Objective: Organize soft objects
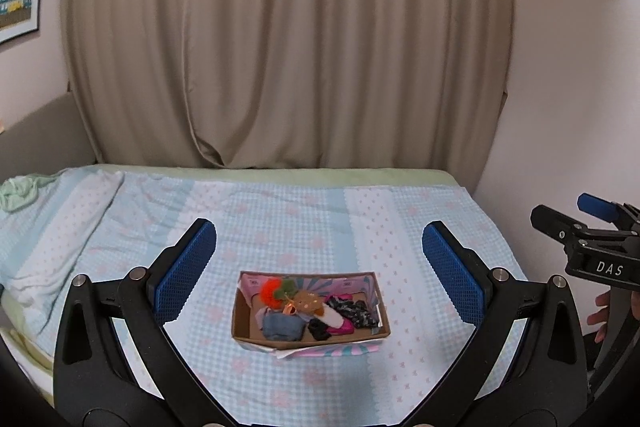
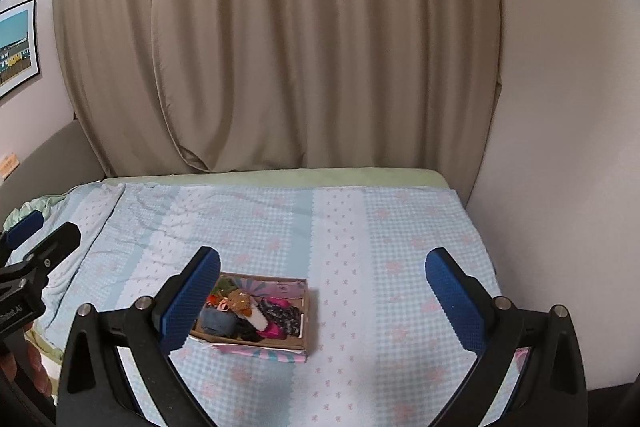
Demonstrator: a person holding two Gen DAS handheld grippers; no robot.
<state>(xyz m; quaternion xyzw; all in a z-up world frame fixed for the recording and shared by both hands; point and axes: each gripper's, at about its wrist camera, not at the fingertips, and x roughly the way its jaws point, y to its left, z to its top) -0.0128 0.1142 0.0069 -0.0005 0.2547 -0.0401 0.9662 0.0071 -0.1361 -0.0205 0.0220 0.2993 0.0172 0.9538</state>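
With my left gripper (image 1: 319, 269) and right gripper (image 2: 322, 301) both spread wide and empty above the bed (image 1: 420, 227), I should descend squarely over the cardboard box (image 1: 310, 338) of soft objects (image 1: 308, 311) mid-bed, near its front edge.

Matt brown cardboard box (image 1: 311, 307) on soft checked cotton bedspread (image 1: 280, 219); hand-held gripper pads (image 1: 186, 275) are rough, dimpled blue rubber.

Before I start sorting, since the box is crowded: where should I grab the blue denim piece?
Probably by its bunched near edge, coming from above. The denim piece lies in the box front left corner, walls close on two sides, so a sideways approach looks blocked.
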